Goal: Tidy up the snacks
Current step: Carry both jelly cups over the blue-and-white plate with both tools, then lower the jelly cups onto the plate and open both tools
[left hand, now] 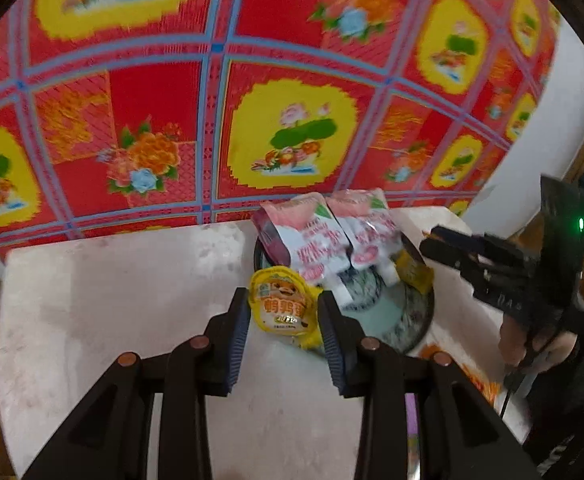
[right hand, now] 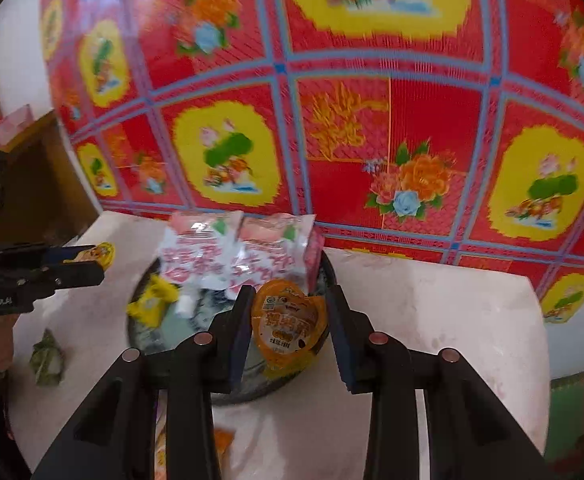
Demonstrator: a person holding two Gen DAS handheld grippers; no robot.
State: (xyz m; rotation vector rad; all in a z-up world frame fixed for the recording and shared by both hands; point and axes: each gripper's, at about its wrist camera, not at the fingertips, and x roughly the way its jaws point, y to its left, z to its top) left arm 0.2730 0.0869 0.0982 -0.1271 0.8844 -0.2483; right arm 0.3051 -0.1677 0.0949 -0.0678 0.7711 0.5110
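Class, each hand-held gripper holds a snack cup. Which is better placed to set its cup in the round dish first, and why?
Probably right: the right hand-held gripper holds its orange cup over the dish; the left hand-held gripper holds its yellow cup beside the rim.

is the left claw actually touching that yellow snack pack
Touching. The left wrist view shows the left claw closed on the yellow snack pack, both pads pressed against its sides with no gap.

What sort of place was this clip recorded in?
Probably a lived-in home rather than a lab: a pale stone-like tabletop stands against a bright red floral woven mat, and packaged snacks, such as pink drink pouches, are piled in a dark patterned bowl.
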